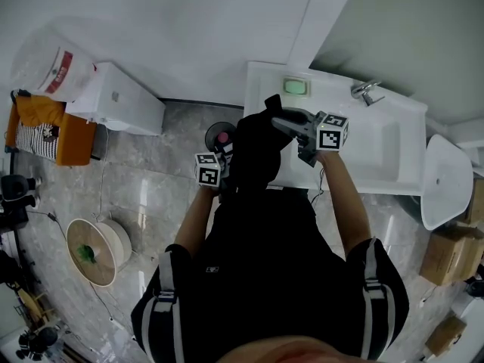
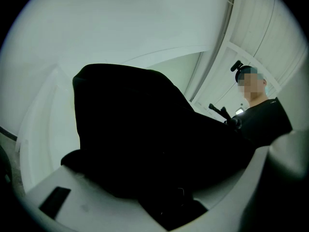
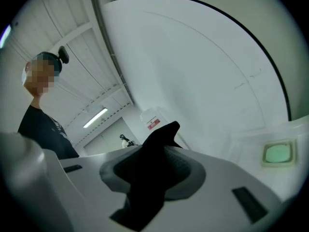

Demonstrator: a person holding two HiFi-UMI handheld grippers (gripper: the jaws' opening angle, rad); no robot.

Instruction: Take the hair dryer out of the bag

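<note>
I stand at a white washstand (image 1: 265, 78) and hold a black cloth bag (image 1: 257, 146) up over its left end, between both grippers. My left gripper (image 1: 229, 163) grips the bag's lower left side. In the left gripper view the dark bag (image 2: 145, 144) fills the space between the jaws. My right gripper (image 1: 281, 119) reaches in from the right to the bag's top. There a strip of black cloth (image 3: 149, 163) runs between its jaws, over a grey ribbed part (image 3: 186, 170) that may be the hair dryer. Most of the dryer is hidden.
A green soap in a white dish (image 1: 296, 87) lies at the back of the washstand, with a tap (image 1: 367, 91) and basin (image 1: 378, 146) to the right. On the floor are a dark round object (image 1: 218, 137), a white cabinet (image 1: 121, 100), a cable spool (image 1: 94, 252) and cardboard boxes (image 1: 450, 252).
</note>
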